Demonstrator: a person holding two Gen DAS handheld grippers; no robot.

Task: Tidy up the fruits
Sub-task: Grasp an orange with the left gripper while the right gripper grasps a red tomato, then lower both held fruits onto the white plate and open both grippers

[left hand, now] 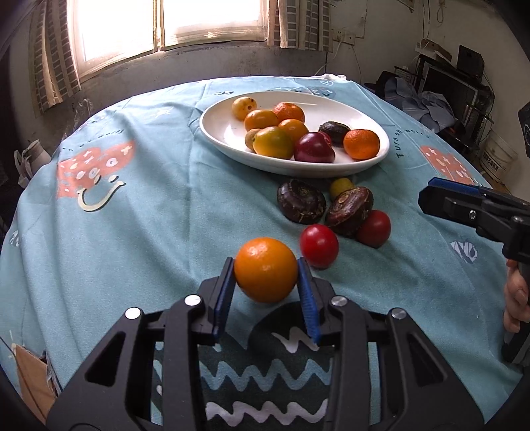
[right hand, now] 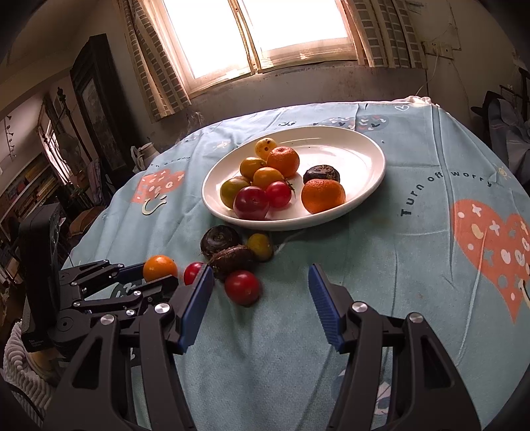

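Observation:
My left gripper (left hand: pixel 266 265) is shut on an orange (left hand: pixel 266 269) and holds it just above the tablecloth; it also shows in the right wrist view (right hand: pixel 160 268). Beside it lie two red tomatoes (left hand: pixel 319 245) (left hand: pixel 374 228), two dark water chestnuts (left hand: pixel 300 200) (left hand: pixel 349 210) and a small yellow-green fruit (left hand: pixel 341 186). A white oval plate (left hand: pixel 331 167) behind them holds several oranges, small yellow fruits, a dark red plum and a dark chestnut. My right gripper (right hand: pixel 261 275) is open and empty, low over the cloth near a red tomato (right hand: pixel 242 286).
The round table has a light blue cloth (right hand: pixel 414 265) with heart prints. A window (left hand: pixel 165 23) with curtains is behind it. Shelves and clutter stand at the room's sides, beyond the table edge.

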